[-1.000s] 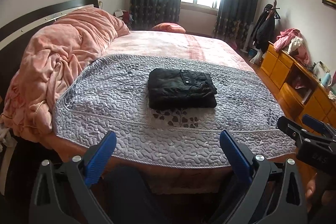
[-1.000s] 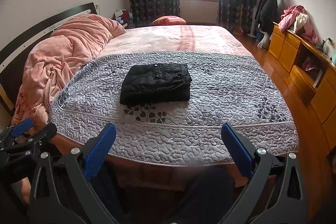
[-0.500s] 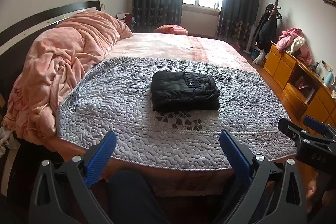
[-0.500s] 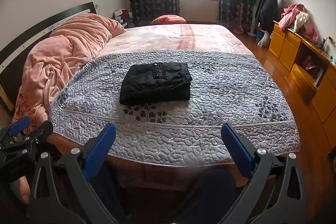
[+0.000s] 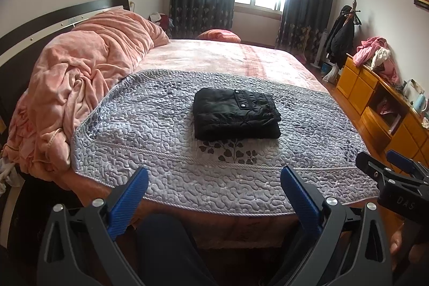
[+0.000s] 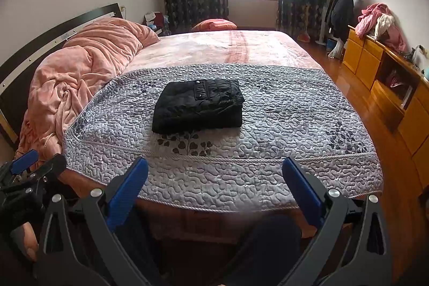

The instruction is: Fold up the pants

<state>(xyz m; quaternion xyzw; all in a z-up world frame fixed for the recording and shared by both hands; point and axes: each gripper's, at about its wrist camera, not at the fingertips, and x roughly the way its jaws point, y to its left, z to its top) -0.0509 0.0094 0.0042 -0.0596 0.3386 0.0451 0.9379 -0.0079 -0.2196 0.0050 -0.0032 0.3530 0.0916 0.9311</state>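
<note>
The black pants [image 5: 236,114] lie folded into a compact rectangle on the grey quilted cover [image 5: 150,125] in the middle of the bed; they also show in the right wrist view [image 6: 199,106]. My left gripper [image 5: 214,173] is open and empty, held back off the near bed edge. My right gripper [image 6: 214,168] is open and empty, also short of the bed edge. Each gripper shows at the edge of the other's view: the right one [image 5: 386,168] and the left one [image 6: 32,165].
A crumpled pink blanket [image 5: 80,82] is heaped on the bed's left side by the dark headboard [image 5: 40,26]. A yellow wooden dresser [image 5: 380,103] with clothes on top stands along the right wall. A coat rack [image 6: 343,4] stands by the curtains. My legs are below the grippers.
Both grippers have drawn slightly back and tilted up from the bed. The folded pants have not moved.
</note>
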